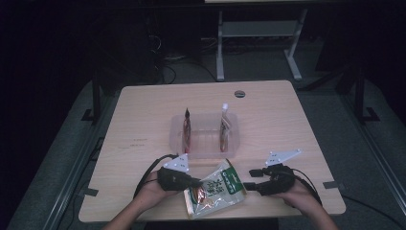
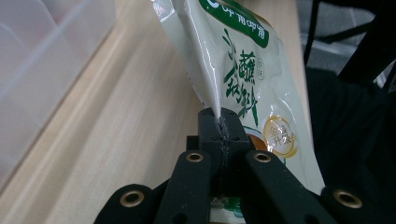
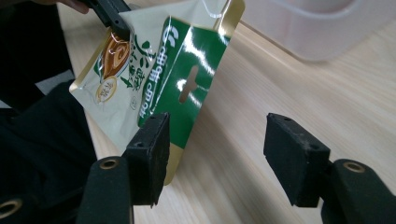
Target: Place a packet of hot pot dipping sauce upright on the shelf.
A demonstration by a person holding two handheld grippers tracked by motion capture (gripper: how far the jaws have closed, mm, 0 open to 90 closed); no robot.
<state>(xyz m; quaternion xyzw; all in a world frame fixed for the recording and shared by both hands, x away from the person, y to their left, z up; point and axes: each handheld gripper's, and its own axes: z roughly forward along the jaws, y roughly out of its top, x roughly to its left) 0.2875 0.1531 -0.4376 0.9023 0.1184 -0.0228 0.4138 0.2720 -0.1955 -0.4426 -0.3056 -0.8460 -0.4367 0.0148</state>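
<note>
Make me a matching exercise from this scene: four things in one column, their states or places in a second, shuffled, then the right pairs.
Things
1. left gripper
2. right gripper
3. green and cream pouch
4. clear plastic tray

States or places
A. jaws apart, holding nothing
B. mid-table, two packets upright inside
C. jaws closed on a pouch edge
D. near the table's front edge, between the grippers

Pairs: 1-C, 2-A, 3-D, 4-B

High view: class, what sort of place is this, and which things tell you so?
Probably a lab or workshop set up for recording, not a kitchen: a bare wooden table in a dark room, cables on the floor behind it, and a white desk frame farther back.
</note>
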